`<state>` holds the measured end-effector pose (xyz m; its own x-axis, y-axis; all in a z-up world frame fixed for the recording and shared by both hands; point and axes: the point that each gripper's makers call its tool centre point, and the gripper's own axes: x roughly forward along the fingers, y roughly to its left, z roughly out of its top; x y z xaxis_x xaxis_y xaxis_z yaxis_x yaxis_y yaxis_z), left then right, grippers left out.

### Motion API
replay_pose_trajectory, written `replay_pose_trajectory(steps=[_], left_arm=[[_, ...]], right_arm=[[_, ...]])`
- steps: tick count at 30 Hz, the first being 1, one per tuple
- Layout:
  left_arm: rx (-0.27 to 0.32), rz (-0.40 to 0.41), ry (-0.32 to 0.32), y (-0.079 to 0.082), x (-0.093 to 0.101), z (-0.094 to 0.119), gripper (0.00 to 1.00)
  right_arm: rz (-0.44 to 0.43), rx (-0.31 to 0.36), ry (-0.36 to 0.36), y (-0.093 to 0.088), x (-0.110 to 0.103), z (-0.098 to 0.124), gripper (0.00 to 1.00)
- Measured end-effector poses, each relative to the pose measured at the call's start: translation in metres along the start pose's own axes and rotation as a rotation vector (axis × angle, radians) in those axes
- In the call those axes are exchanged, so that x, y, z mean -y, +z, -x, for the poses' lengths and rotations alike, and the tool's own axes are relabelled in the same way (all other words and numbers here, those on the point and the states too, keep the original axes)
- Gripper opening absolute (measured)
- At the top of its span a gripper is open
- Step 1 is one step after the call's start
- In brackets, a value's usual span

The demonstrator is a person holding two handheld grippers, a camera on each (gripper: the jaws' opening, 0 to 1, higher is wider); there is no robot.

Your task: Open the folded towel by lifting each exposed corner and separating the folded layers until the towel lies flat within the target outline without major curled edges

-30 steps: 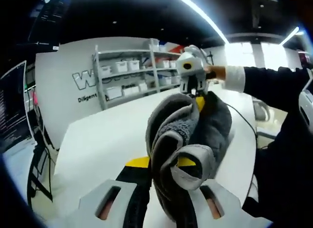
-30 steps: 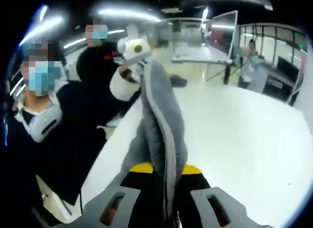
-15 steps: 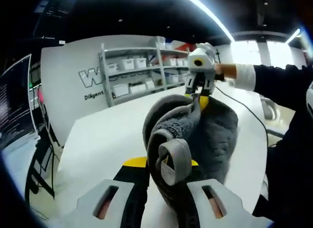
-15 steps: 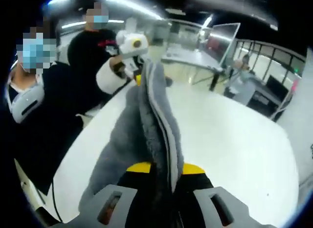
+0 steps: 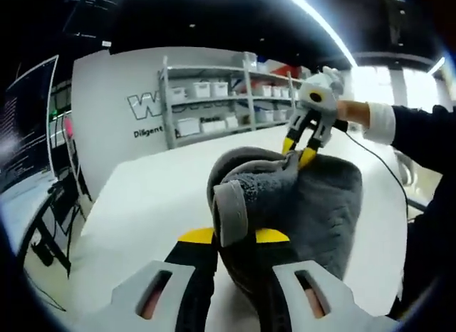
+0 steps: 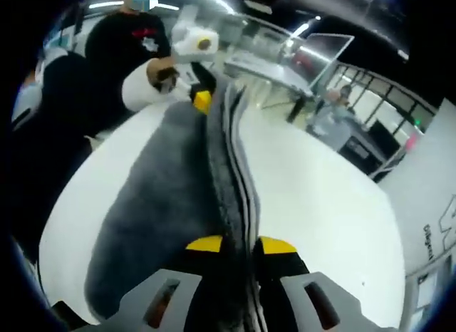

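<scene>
Towel (image 5: 313,204) clamped between both grippers; shelf bins (image 5: 214,90) behind.

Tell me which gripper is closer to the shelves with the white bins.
Probably the right gripper. It grips the towel at its far edge, toward the shelves; the left gripper grips its near edge, farther back.
</scene>
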<state>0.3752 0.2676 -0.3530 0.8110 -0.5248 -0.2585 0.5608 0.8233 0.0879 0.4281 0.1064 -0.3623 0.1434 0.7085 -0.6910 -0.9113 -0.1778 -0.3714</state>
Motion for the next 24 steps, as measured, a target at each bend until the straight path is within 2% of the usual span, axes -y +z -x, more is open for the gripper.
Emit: replay_pose_trajectory(steps=[6, 7, 13, 14, 16, 19, 24], left_arm=[[0.016, 0.010, 0.031, -0.005, -0.008, -0.007, 0.16], [0.035, 0.008, 0.046, -0.003, -0.011, -0.008, 0.16], [0.080, 0.062, 0.101, -0.001, -0.022, -0.013, 0.16], [0.090, 0.053, 0.127, -0.001, -0.026, -0.015, 0.16], [0.097, 0.058, 0.137, -0.001, -0.026, -0.018, 0.16], [0.133, 0.033, 0.170, 0.004, -0.029, -0.020, 0.16], [0.131, -0.022, 0.212, 0.005, -0.030, -0.022, 0.17]], right_arm=[[-0.001, 0.009, -0.094, -0.004, 0.001, -0.005, 0.10], [0.003, 0.010, -0.110, -0.004, 0.001, -0.006, 0.10], [0.013, 0.072, -0.275, 0.001, 0.007, -0.001, 0.10], [0.011, 0.082, -0.285, 0.002, 0.006, 0.000, 0.09], [0.011, 0.084, -0.343, 0.001, 0.010, 0.002, 0.09], [0.072, 0.073, -0.437, -0.001, 0.011, 0.002, 0.09], [0.114, 0.063, -0.504, -0.001, 0.010, -0.002, 0.09]])
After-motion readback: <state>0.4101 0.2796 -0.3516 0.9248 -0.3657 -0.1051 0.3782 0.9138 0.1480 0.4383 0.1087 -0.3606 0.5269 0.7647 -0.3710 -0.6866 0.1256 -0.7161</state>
